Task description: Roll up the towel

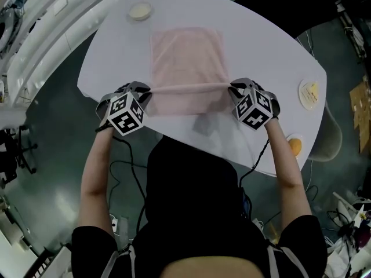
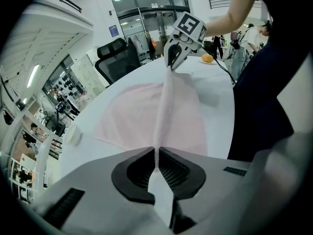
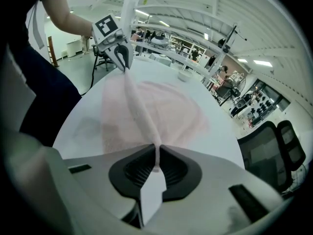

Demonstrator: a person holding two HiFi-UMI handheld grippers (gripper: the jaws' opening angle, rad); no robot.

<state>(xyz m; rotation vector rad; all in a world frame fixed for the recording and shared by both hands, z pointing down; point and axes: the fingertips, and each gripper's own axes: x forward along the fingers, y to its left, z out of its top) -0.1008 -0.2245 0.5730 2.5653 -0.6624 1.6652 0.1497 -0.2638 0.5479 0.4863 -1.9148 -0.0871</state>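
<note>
A pale pink towel lies flat on the white table. Its near edge is lifted and pulled taut into a thin band between both grippers. My left gripper is shut on the band's left end, and my right gripper is shut on its right end. In the left gripper view the towel edge runs from my left gripper up to the right gripper. The right gripper view mirrors this: the towel band stretches from my right gripper to the left gripper.
A small round dish sits at the table's far left. A plate with food and an orange item rest at the table's right edge. A black office chair stands beyond the table. The person's body is close to the near edge.
</note>
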